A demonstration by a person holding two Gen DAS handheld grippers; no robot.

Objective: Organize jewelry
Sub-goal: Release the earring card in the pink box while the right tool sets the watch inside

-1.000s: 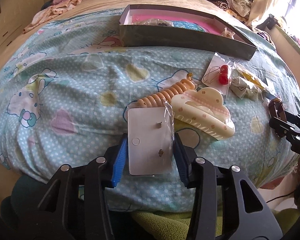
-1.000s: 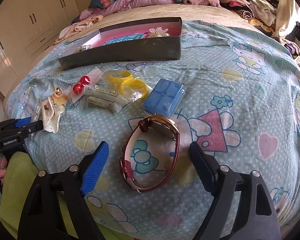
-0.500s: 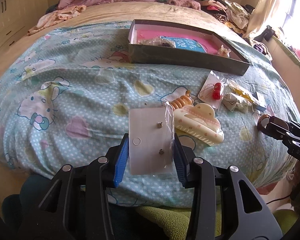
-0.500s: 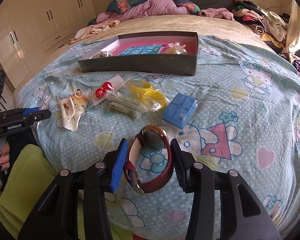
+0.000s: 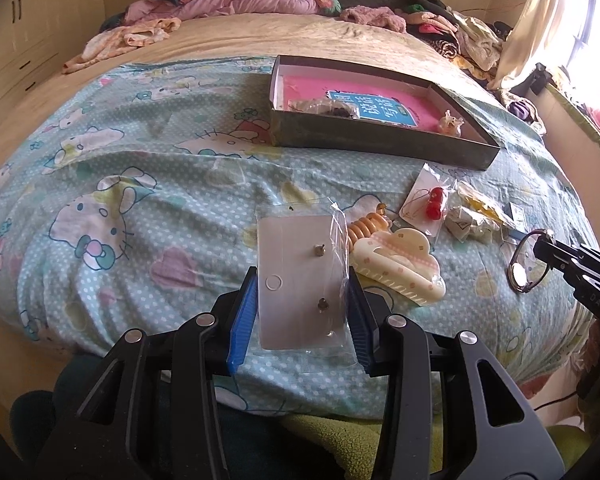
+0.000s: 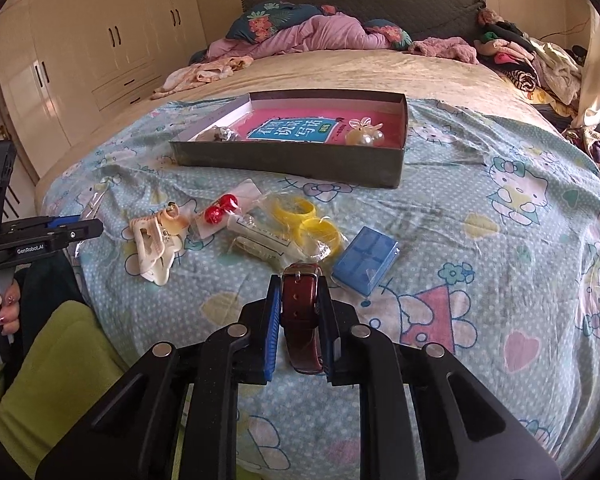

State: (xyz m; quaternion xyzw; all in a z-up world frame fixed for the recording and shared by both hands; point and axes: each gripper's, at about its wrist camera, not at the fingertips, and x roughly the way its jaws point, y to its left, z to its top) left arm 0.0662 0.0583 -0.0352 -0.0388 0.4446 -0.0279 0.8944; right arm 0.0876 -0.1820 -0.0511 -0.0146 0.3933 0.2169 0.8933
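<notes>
Earrings' card (image 5: 300,284) sits pinched in our left gripper (image 5: 302,304) above the bed's (image 5: 140,168) near edge; right of it, our right gripper (image 6: 300,316) has shut its jaws on the watch (image 6: 302,312), box (image 6: 300,160) far.

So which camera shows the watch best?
The right wrist view: the watch fills the middle, strap clamped in the right gripper. The left wrist view shows only its round face, small, at the edge.
</notes>
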